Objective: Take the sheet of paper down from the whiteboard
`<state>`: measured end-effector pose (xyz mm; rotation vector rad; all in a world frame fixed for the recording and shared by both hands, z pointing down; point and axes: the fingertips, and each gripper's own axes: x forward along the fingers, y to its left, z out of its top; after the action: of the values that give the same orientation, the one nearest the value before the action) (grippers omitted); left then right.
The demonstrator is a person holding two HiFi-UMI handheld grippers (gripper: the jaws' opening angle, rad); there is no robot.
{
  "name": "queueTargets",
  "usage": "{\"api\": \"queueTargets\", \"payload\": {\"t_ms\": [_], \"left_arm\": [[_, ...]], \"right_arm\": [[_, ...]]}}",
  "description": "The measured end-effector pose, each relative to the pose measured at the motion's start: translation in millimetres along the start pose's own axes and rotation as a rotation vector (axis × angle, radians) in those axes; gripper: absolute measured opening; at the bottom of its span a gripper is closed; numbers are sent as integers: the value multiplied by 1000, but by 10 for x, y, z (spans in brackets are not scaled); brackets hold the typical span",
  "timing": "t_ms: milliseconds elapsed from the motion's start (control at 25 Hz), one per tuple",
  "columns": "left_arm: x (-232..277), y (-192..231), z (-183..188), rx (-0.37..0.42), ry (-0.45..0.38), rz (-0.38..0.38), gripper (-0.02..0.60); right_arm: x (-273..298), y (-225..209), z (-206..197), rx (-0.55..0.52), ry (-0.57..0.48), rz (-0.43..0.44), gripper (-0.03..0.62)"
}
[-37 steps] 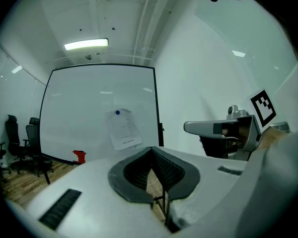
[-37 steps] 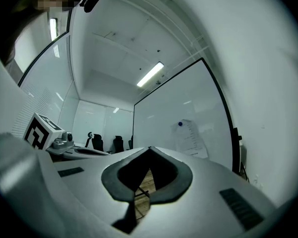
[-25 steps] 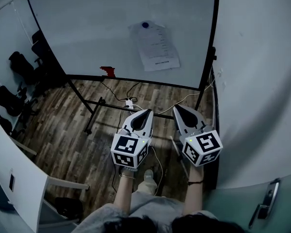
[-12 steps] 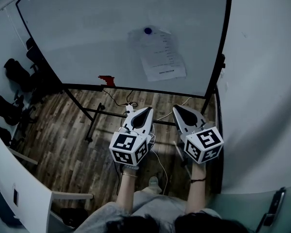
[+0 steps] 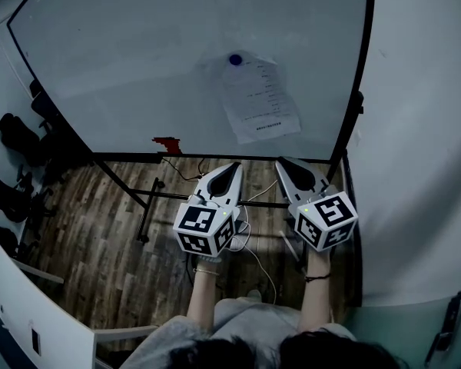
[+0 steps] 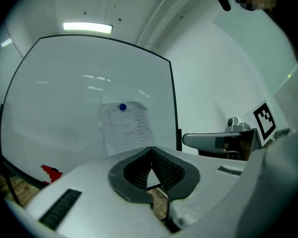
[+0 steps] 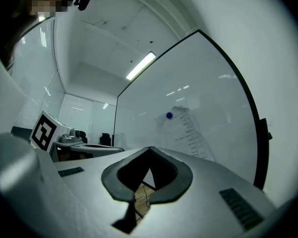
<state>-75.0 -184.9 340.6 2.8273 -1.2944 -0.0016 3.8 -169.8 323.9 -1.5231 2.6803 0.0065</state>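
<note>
Left claw (image 5: 233, 167): clenched, jaw tips meeting, nothing between them. It is held level and aimed at the whiteboard (image 5: 138, 68), clear of its surface. A marker cube (image 5: 206, 229) sits at the rear, with a hand (image 5: 207, 266) behind it.

Right claw (image 5: 284, 163): clenched likewise and empty. It lies just beside the left one, parallel, and carries its own marker cube (image 5: 327, 221).

Sheet of paper (image 5: 260, 98): on the right half of the whiteboard, above and ahead of both claws and well apart from them. It carries printed lines and hangs slightly askew. A round blue magnet (image 5: 235, 60) pins it at the top edge.

Red object (image 5: 167, 143): at the board's lower edge, left of the claws; too small to identify.

Board stand (image 5: 150, 198): black bars on the wooden floor (image 5: 100, 229).

Cables (image 5: 257, 256): trailing over the floor beneath the claws.

White wall (image 5: 422, 129): directly right of the board.

Dark chairs (image 5: 15, 137): far left, dim.
</note>
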Motion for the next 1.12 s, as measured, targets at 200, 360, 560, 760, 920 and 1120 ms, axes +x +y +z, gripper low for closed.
{"api": "queueTargets", "payload": {"t_ms": [200,360,560,760,920,1120], "left_arm": [[91,253,17,3,-15,-10,6],[165,344,-18,3,-14,-21,6],[214,368,-73,0,-4,-37,6],[215,422,-151,2,14,-23,6],[277,522,-104,-4,-8,5,6],[505,593,-20,14,-22,23,6]], "right_arm": [[196,-14,-50,-5,-3,-27,0],[253,-106,-70,-7,-2,-59,0],[286,-226,-122,10,2,-93,0],[348,-299,-123,16,3,-98,0],[431,-402,-103,10,-1,-91,0],[589,-606,-25,-6,-18,-78,0]]}}
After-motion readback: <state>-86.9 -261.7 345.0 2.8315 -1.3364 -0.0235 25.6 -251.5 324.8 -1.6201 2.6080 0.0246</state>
